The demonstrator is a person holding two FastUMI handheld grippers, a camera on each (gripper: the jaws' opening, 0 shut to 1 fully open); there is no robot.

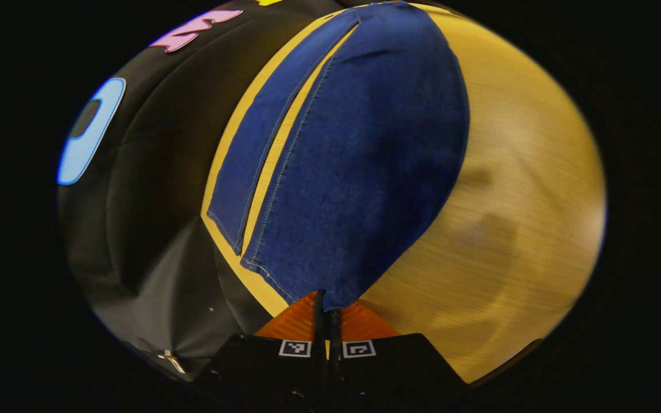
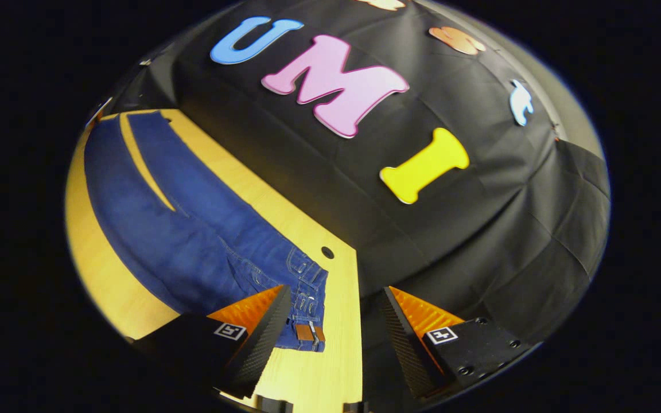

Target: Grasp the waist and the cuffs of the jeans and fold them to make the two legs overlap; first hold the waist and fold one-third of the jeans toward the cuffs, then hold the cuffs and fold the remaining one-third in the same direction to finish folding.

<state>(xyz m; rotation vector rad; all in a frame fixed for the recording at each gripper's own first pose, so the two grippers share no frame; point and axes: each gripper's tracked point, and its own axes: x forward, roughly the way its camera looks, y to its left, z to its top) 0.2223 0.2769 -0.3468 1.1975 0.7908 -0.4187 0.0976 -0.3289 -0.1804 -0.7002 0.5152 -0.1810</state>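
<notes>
Blue jeans (image 1: pixel 359 160) lie lengthwise on the yellow wooden table (image 1: pixel 514 189), legs running away from me in the left gripper view. My left gripper (image 1: pixel 327 307) is shut on the cuff of the nearer, wider leg. The other leg (image 1: pixel 256 155) lies flat to its left with a strip of table between. In the right gripper view the jeans (image 2: pixel 193 241) stretch off to the upper left, and the waist (image 2: pixel 307 312) with its brown patch lies at the near end. My right gripper (image 2: pixel 336 327) hangs open beside the waist with nothing between its fingers.
The black cloth wall (image 2: pixel 422 229) hangs close along the table's far edge. A small round hole (image 2: pixel 327 252) is in the table (image 2: pixel 319 367) near the waist. Bare tabletop lies to the right of the jeans in the left gripper view.
</notes>
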